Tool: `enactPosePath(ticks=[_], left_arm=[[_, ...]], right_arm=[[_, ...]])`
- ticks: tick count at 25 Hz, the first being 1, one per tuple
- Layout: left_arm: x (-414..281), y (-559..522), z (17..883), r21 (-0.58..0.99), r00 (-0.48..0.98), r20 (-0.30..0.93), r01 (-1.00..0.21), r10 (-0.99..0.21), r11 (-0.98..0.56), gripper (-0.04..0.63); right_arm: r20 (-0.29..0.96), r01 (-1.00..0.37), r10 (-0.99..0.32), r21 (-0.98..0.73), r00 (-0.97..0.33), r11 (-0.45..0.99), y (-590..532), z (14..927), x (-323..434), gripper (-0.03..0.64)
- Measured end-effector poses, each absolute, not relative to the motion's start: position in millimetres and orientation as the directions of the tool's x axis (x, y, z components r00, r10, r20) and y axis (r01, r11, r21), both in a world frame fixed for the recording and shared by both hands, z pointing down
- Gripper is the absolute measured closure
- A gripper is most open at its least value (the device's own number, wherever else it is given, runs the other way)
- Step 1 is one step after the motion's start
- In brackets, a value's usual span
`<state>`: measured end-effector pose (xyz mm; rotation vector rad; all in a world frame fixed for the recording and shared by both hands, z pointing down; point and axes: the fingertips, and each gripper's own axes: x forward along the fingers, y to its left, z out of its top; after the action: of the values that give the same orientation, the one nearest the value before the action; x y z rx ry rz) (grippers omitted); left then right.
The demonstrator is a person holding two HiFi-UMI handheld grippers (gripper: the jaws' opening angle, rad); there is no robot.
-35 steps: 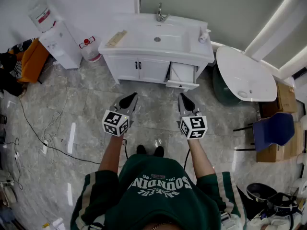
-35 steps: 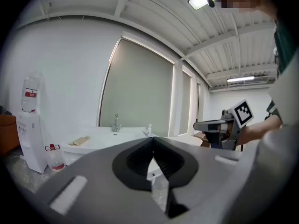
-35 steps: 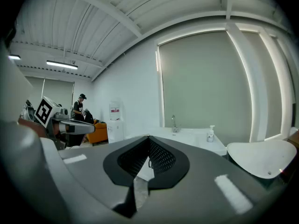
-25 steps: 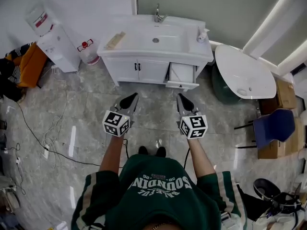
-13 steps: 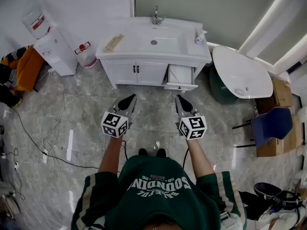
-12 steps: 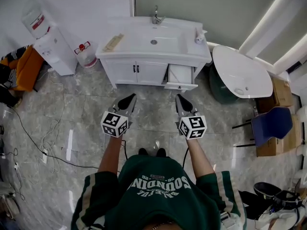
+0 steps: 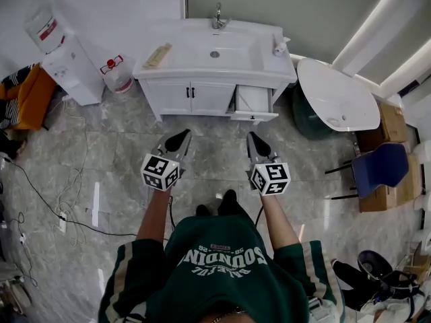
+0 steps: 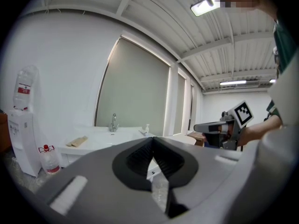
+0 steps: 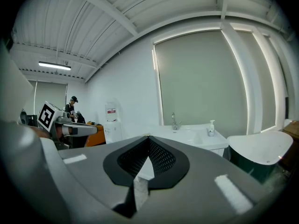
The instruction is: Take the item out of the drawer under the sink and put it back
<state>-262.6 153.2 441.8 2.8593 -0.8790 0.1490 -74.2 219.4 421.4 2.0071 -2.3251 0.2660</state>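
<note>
The white sink vanity (image 7: pixel 215 52) stands against the far wall. Its right-hand drawer (image 7: pixel 254 101) is pulled out; I cannot make out what lies inside. My left gripper (image 7: pixel 178 140) and right gripper (image 7: pixel 255 142) hover side by side over the marble floor, well short of the vanity, both pointing at it. Both are shut with nothing between the jaws. In the left gripper view the left gripper (image 8: pixel 152 143) has its jaws together, with the sink (image 8: pixel 112 133) far ahead. In the right gripper view the right gripper (image 9: pixel 148 141) is likewise closed, with the sink (image 9: pixel 187 133) ahead.
A water dispenser (image 7: pixel 57 52) and a water jug (image 7: pixel 116 73) stand left of the vanity. A round white table (image 7: pixel 337 99), cardboard boxes (image 7: pixel 394 120) and a blue chair (image 7: pixel 377 170) are to the right. A cable (image 7: pixel 60 200) trails over the floor at the left. A soap bottle (image 7: pixel 278 46) sits on the vanity.
The vanity has drifted slightly up and left in the head view, and one foot has stepped forward. Both grippers keep their place side by side, shut.
</note>
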Motion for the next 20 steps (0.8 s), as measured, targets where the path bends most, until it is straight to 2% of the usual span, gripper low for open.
enactPosePath(ticks=[10, 20], left_arm=[[-253, 128, 450, 0.102, 0.83, 0.143, -0.555, -0.54, -0.826, 0.545], [-203, 60, 456, 0.071, 0.82, 0.17, -0.563, -0.546, -0.823, 0.545]], right_arm=[[0.152, -0.988, -0.98, -0.098, -0.13, 0.116, 199, 433, -59, 0.615], [0.162, -0.985, -0.977, -0.124, -0.14, 0.121, 121, 443, -7, 0.615]])
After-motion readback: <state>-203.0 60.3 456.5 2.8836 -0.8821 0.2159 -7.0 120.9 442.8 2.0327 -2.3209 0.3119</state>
